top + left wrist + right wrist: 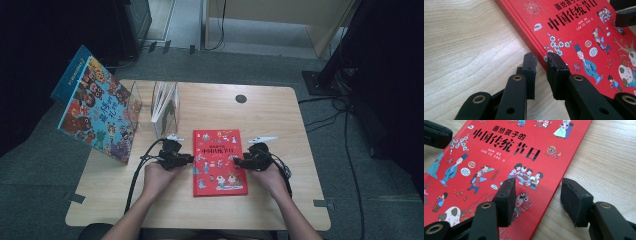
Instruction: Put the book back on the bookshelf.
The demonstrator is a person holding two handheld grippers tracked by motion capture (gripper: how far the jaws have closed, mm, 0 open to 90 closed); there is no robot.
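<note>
Squaring up on the flat red hardcover picture book point(219, 161) at table centre — my left gripper point(540, 58) at its nine o'clock edge, jaws nearly closed, gripping nothing; right gripper point(537, 192) at three o'clock, jaws wide astride that edge — next I must pinch and lift

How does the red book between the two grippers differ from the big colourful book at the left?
The red book lies flat on the table; the colourful book stands tilted at the table's left edge. The red book looks smaller in the high view. Its cover is plain red with small figures; the other's is crowded with cartoon faces. Both are closed picture books.
</note>
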